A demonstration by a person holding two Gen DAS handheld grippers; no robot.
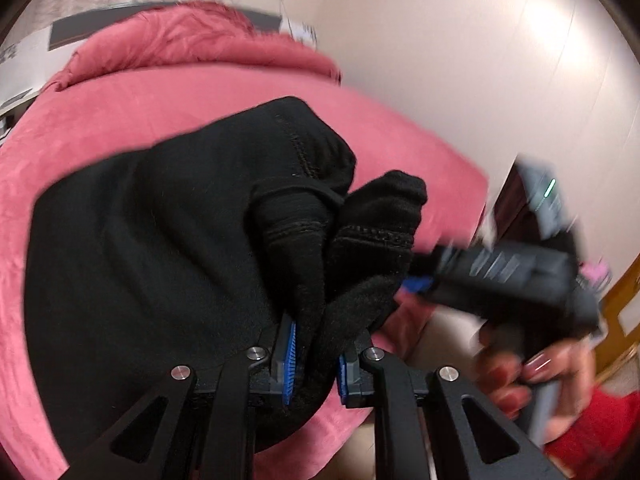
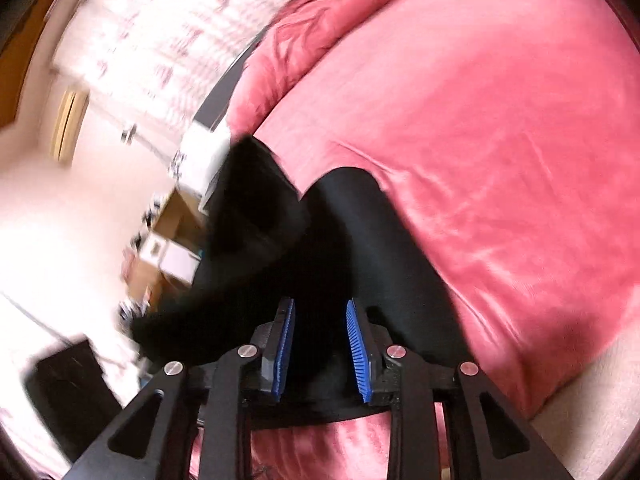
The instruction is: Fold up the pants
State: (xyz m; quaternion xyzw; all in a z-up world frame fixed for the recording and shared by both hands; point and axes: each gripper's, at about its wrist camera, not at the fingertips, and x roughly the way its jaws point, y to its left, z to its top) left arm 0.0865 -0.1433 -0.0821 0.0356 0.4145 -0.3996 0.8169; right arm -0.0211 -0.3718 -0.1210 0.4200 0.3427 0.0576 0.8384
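Note:
Black pants lie bunched on a pink bedspread. My left gripper is shut on a thick fold of the cloth near two stitched cuffs. In the left wrist view my right gripper comes in from the right, held by a hand, its tip at the cuff. In the right wrist view the right gripper stands open over the black pants. Cloth fills the gap, but its blue pads show bare faces.
The pink bedspread covers most of the bed, with a heaped part at the far end. Pale floor lies beside the bed. Boxes and small clutter stand on the floor off the bed's edge.

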